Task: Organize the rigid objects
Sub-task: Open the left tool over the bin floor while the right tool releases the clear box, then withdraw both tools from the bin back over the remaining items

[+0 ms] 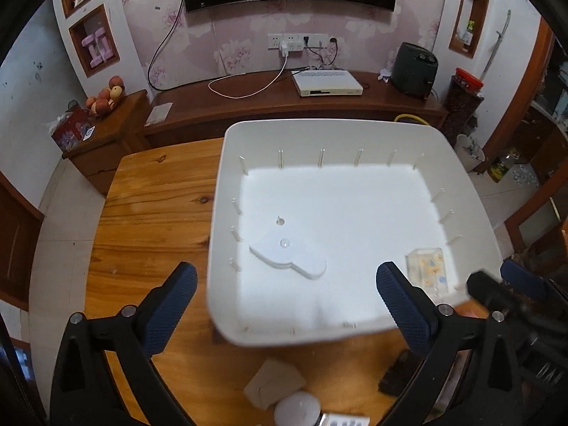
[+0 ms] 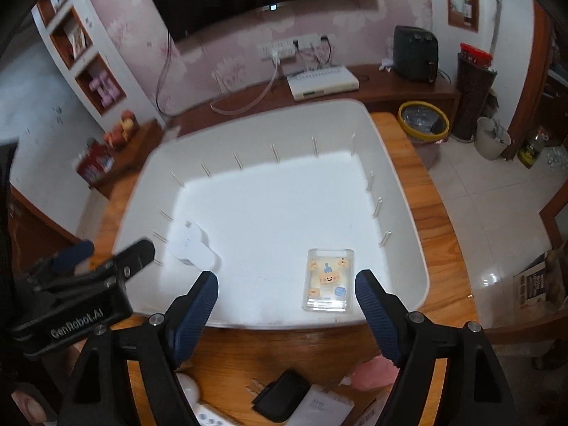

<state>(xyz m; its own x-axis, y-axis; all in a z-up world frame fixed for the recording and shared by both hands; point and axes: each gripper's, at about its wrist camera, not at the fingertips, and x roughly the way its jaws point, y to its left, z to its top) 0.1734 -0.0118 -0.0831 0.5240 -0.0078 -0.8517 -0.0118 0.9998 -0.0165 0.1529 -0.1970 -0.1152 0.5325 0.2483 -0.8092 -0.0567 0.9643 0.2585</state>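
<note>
A large white bin point(image 1: 227, 184) point(image 2: 401, 191) stands on the wooden table. Inside lie a flat white plastic piece point(image 1: 289, 257) point(image 2: 190, 248) near the left wall and a clear box with cartoon stickers point(image 1: 427, 269) point(image 2: 328, 278) near the front right. My left gripper point(image 1: 285, 305) is open and empty, hovering over the bin's front edge; it also shows in the right wrist view point(image 2: 106, 252). My right gripper point(image 2: 287, 305) is open and empty, just in front of the clear box; it also shows in the left wrist view point(image 1: 497, 284).
On the table in front of the bin lie a white round object point(image 1: 296, 408), a beige card point(image 1: 275, 381), a black wallet point(image 2: 280, 396), a white booklet point(image 2: 321, 408) and a pink item point(image 2: 372, 372). A yellow-rimmed waste bin point(image 2: 422, 120) stands past the table's right edge.
</note>
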